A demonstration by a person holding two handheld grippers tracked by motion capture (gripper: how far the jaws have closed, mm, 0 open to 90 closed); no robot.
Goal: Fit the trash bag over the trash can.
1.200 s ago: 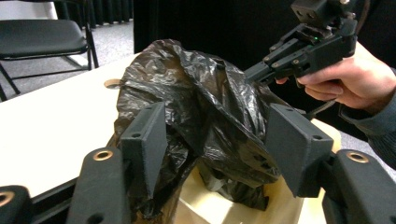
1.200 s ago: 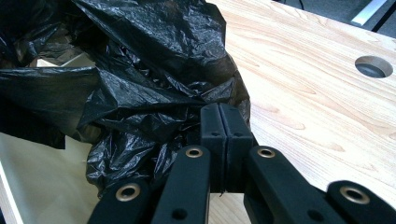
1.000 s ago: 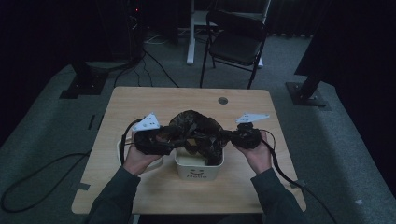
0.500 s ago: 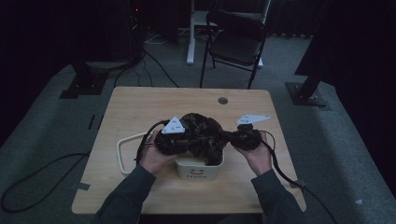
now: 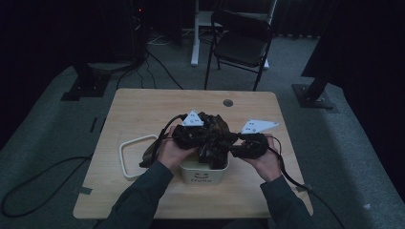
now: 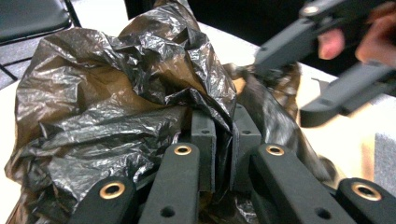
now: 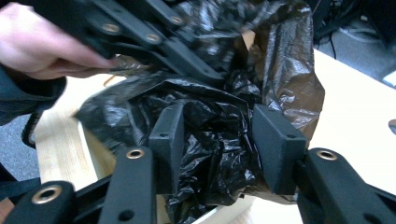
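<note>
While the black plastic bag (image 5: 210, 136) bunches over the white bin (image 5: 204, 172), our left gripper (image 6: 223, 140) has just closed, pinching a fold, and our right gripper (image 7: 219, 140) has just opened, the bag loose between its jaws; lining remains unfinished.

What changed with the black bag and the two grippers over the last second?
The left gripper slid in from the left and has just been closing, pinching a fold of the black plastic bag. The right gripper has just been opening, bag film loose between its jaws. The white bin, loose white frame and table stayed put.
</note>
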